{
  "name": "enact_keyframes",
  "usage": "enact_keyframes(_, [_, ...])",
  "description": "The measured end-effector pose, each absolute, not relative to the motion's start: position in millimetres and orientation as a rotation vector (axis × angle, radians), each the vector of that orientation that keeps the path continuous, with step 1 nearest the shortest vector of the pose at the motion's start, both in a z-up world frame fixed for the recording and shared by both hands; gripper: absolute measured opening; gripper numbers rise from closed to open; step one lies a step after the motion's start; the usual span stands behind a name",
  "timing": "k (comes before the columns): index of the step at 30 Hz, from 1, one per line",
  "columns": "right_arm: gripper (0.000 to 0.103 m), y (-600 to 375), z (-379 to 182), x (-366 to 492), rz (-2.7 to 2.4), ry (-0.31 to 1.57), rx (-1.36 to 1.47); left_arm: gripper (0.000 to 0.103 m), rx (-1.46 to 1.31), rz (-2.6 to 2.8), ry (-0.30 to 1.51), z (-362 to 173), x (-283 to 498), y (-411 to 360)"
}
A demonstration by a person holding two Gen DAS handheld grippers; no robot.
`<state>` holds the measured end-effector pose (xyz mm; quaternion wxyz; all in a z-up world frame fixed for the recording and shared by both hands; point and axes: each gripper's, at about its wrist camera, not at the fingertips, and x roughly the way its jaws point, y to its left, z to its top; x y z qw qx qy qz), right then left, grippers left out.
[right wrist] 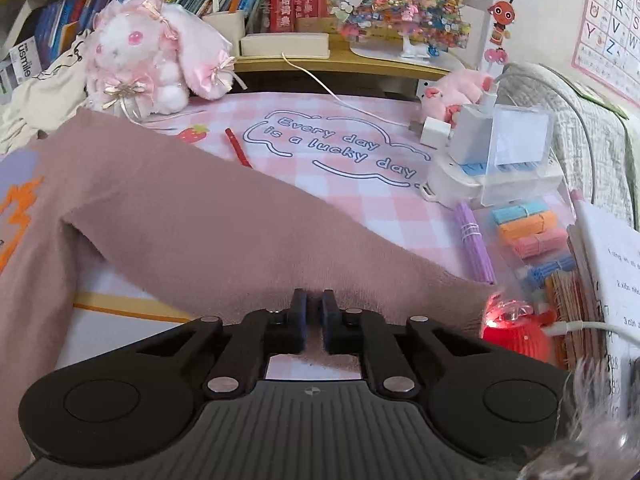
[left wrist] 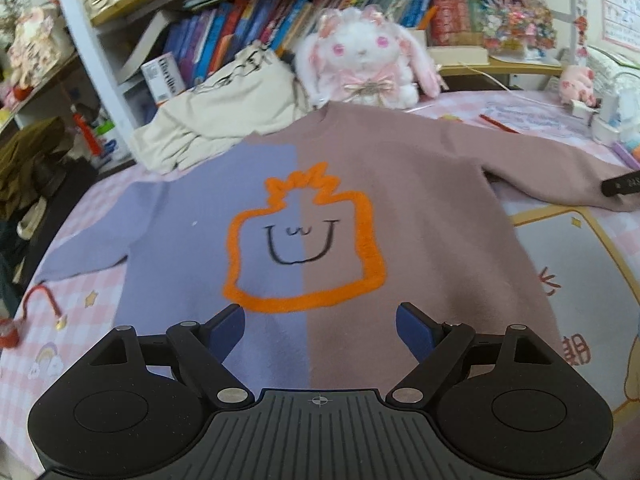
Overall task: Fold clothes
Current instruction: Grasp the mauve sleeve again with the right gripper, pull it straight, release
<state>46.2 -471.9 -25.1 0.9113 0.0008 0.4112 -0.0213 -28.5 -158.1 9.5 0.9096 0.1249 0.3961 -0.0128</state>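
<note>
1 two-tone sweater (left wrist: 320,208) is lying spread at the frame's centre, with 1 cream garment (left wrist: 216,112) bunched at upper left. 1 white plush rabbit (left wrist: 368,60) and 1 pink plush pig (right wrist: 456,94) are sitting behind. 1 red pencil (right wrist: 238,148) is lying nearby.

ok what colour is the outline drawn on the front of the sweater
Orange, a fuzzy outline around a black smiley face, on the half lilac, half dusty-pink sweater. Left wrist view shows it best.

The sweater (left wrist: 360,184) was soft, matt, fuzzy knit. Both claws, left (left wrist: 320,332) and right (right wrist: 315,308), were matt black plastic with shiny metal pins. The table (right wrist: 360,200) cover looked smooth and printed.
</note>
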Motion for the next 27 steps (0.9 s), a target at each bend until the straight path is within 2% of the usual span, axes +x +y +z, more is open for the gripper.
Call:
enact_keyframes(13, [0.001, -466.4, -10.5, 60.1, -0.173, 0.658, -0.303, 0.086, 0.264, 0.005, 0.801, 17.8, -39.8, -145.3])
enact_keyframes(18, [0.004, -475.3, -8.2, 58.8, -0.129, 0.694, -0.166, 0.086, 0.264, 0.023, 0.814, 17.5, -41.1, -139.1])
enact_keyframes(19, [0.007, -477.2, -7.6, 58.4, -0.117, 0.704, -0.133, 0.086, 0.265, 0.028, 0.816, 17.6, -40.8, -136.6])
enact_keyframes(21, [0.025, -477.9, -4.9, 55.7, -0.082, 0.715, -0.07, 0.086, 0.268, 0.054, 0.825, 16.6, -38.3, -127.2])
enact_keyframes(22, [0.04, -473.3, -0.9, 51.3, -0.049, 0.71, -0.041, 0.086, 0.27, 0.067, 0.829, 16.2, -37.1, -122.5])
enact_keyframes(25, [0.048, -449.6, 8.8, 35.7, 0.091, 0.71, 0.017, 0.086, 0.261, 0.145, 0.844, 14.7, -31.5, -102.4])
enact_keyframes(27, [0.063, -430.0, 12.8, 25.2, 0.199, 0.726, 0.028, 0.085, 0.252, 0.194, 0.852, 13.9, -28.3, -89.2])
